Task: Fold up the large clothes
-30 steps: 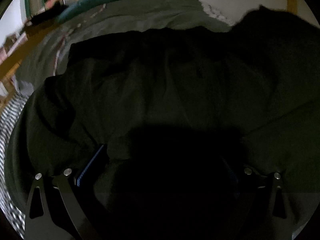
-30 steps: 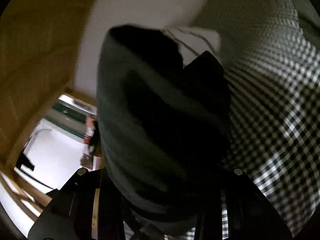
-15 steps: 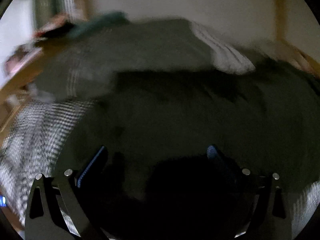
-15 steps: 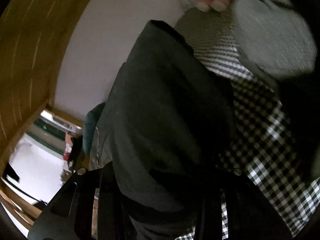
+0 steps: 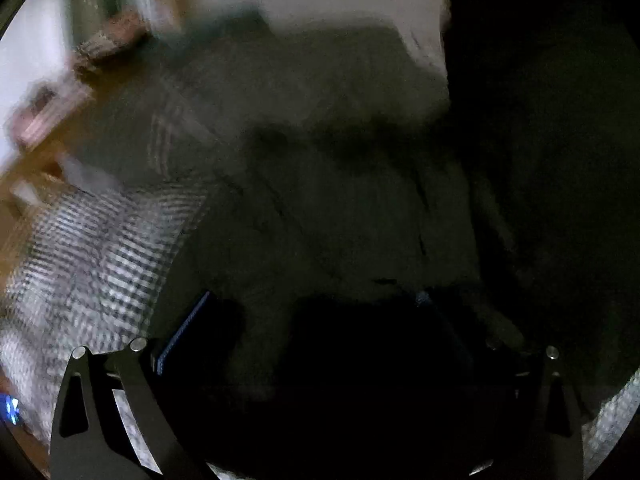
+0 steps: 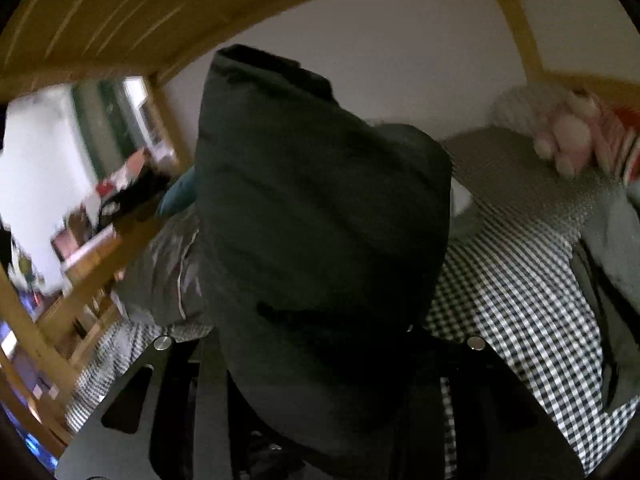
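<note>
A large dark garment [image 5: 340, 216] lies spread over the bed in the left wrist view, blurred by motion. My left gripper [image 5: 304, 316] is low over its near edge. Its blue pads [image 5: 184, 332] stand well apart, and dark bunched cloth fills the gap and drapes over the right finger. A lifted part of the garment [image 5: 540, 120] hangs dark at the upper right. In the right wrist view my right gripper [image 6: 316, 360] is shut on a thick fold of the dark garment [image 6: 320, 220], which stands up in front of the camera above the bed.
The bed has a black-and-white checked sheet [image 6: 520, 300] and a grey blanket [image 6: 168, 280] with a teal pillow [image 6: 180, 196] behind it. A wooden bunk frame [image 6: 160, 20] arches overhead. A pink plush toy [image 6: 568, 140] lies far right. Shelves and clutter [image 6: 120, 184] stand left.
My right gripper rolled and rose with the fold still in it, so the bed now looks level. The left view swung, baring checked sheet at the left, and lifted cloth came in upper right.
</note>
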### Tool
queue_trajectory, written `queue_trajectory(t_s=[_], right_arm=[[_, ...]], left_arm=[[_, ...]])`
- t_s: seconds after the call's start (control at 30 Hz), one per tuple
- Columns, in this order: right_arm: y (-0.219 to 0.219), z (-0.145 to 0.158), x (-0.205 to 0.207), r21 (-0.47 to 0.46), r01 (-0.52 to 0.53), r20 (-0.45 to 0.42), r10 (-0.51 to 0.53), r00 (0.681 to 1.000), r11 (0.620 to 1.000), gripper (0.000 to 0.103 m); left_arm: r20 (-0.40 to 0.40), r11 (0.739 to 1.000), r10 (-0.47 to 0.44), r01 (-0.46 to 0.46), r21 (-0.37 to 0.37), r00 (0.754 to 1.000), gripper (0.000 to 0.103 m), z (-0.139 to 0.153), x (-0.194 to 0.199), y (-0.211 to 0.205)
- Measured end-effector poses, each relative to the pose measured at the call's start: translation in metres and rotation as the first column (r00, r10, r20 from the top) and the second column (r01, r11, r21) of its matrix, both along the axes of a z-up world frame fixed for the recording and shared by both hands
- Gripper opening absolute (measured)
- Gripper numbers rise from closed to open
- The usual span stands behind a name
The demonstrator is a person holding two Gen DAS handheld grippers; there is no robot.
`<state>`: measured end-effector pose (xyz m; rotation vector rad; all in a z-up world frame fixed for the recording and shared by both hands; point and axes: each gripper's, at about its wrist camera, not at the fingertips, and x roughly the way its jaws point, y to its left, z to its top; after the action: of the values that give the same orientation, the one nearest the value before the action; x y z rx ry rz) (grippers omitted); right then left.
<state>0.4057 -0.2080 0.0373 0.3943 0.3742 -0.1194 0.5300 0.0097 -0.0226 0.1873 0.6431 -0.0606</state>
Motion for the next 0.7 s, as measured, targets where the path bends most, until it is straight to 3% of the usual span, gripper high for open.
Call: queue_trajectory(t_s=[0.03,0.07,0.13,0.17,0.2,0.27,0.33,0.47,0.53,0.6,0.7], right_arm=[[0.013,-0.001,0.004,-0.044,-0.007,-0.009,0.007,1.0,0.999,0.034],[0.026,-0.002,0.006,-0.077,-0.013,-0.017,0.012,1.0,0.997,0.034],[0.05,-0.006,0.014,-0.128,-0.022,-0.026,0.019,0.999,0.992,0.034],[0.061,-0.008,0.018,-0.155,-0.023,-0.032,0.019,0.999,0.988,0.034],[0.069,-0.009,0.023,-0.177,-0.025,-0.035,0.02,0.999,0.984,0.034],[0.092,-0.013,0.03,-0.238,-0.038,-0.043,0.028,0.999,0.97,0.035],[0.122,-0.022,0.037,-0.307,-0.063,-0.061,0.047,0.997,0.95,0.036],[0.178,-0.046,0.043,-0.461,-0.137,-0.11,0.097,0.989,0.877,0.036],[0.204,-0.062,0.048,-0.526,-0.172,-0.135,0.118,0.984,0.833,0.037],[0.22,-0.077,0.051,-0.57,-0.19,-0.155,0.123,0.98,0.8,0.037],[0.23,-0.097,0.055,-0.605,-0.207,-0.177,0.124,0.976,0.769,0.038]], left_arm=[[0.042,0.999,0.048,-0.048,0.009,0.998,0.098,0.006,-0.007,0.011],[0.034,0.996,0.083,-0.083,0.009,0.996,0.098,0.008,-0.004,0.025],[-0.114,0.998,0.059,-0.06,-0.006,0.992,0.098,-0.013,0.021,0.039],[-0.23,0.999,0.007,-0.015,-0.036,0.973,0.098,-0.04,0.035,0.043],[-0.265,0.995,-0.039,0.011,-0.104,0.964,0.098,-0.057,0.04,0.047],[-0.258,0.968,-0.079,0.012,-0.25,0.963,0.098,-0.07,0.042,0.065],[-0.295,0.96,-0.115,0.029,-0.28,0.949,0.098,-0.063,0.045,0.076],[-0.256,0.919,-0.041,-0.064,-0.389,0.966,0.098,-0.019,0.038,0.137],[-0.243,0.923,-0.029,-0.067,-0.378,0.97,0.097,-0.01,0.036,0.148],[-0.211,0.948,0.112,-0.168,-0.271,0.971,0.097,-0.004,0.033,0.162],[-0.139,0.942,0.253,-0.277,-0.191,0.957,0.097,0.013,0.032,0.188]])
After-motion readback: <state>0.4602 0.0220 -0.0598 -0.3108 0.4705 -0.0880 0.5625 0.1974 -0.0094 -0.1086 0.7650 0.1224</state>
